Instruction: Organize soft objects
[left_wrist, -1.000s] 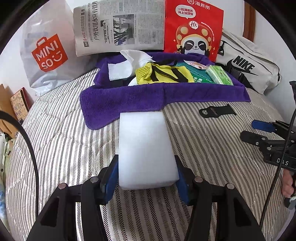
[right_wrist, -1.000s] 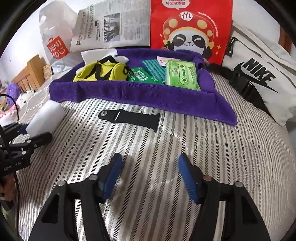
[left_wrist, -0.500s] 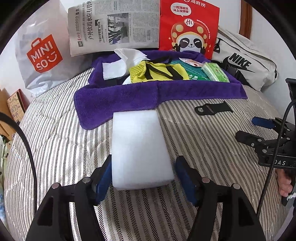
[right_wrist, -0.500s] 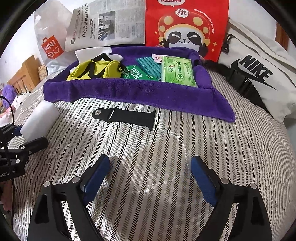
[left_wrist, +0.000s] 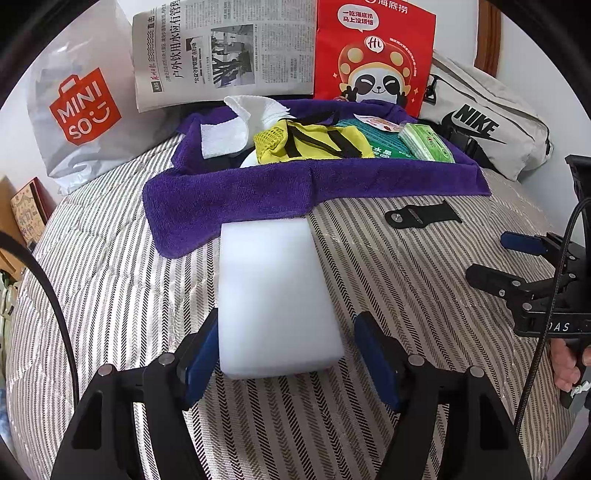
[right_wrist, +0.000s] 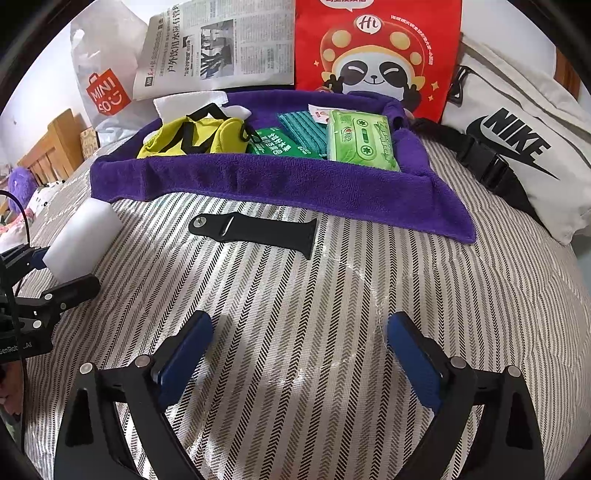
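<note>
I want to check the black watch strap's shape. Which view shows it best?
The right wrist view: the watch strap lies whole and central on the bedspread. The left wrist view shows it small, off right.

A second ago the left gripper (left_wrist: 286, 360) was clamped on the near end of the white foam block (left_wrist: 273, 295), both blue fingers (left_wrist: 375, 360) pressed against its sides. Its jaws have since spread: a gap now shows between the right finger and the block, while the left one stays close against the block's side. The block now lies released on the bed (left_wrist: 406, 288), its far end at the purple towel's (left_wrist: 229, 195) front edge. The right gripper (right_wrist: 297, 360) has also widened its jaws and backed slightly away from the black watch strap (right_wrist: 255, 232).
</note>
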